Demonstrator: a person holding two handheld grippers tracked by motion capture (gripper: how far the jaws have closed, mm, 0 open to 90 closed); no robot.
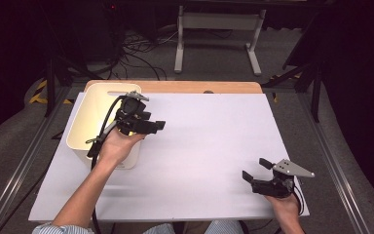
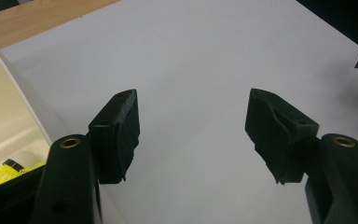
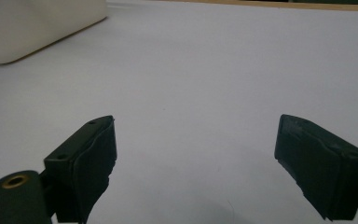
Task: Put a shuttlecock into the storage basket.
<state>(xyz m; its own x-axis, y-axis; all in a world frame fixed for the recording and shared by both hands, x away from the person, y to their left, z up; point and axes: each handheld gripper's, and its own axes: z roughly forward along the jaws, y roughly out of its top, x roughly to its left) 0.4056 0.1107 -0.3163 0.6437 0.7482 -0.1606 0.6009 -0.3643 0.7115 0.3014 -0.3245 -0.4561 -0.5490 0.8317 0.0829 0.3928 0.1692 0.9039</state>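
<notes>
My left gripper (image 1: 158, 126) hovers at the right rim of a cream-white bin (image 1: 83, 122) and points right over the white table sheet (image 1: 204, 136). In the left gripper view its jaws (image 2: 193, 121) stand wide apart with nothing between them. The bin's wall (image 2: 0, 107) is at that view's left, with a yellow and black object (image 2: 9, 170) lying inside. My right gripper (image 1: 254, 169) rests near the table's front right corner, pointing left. Its jaws (image 3: 196, 149) are open and empty above bare sheet.
The bin (image 3: 37, 23) stands at the table's far left. A strip of wooden tabletop (image 1: 175, 87) shows behind the sheet. Beyond the table are floor cables (image 1: 136, 48) and a white stand's legs (image 1: 219, 44). Metal rails run along both sides.
</notes>
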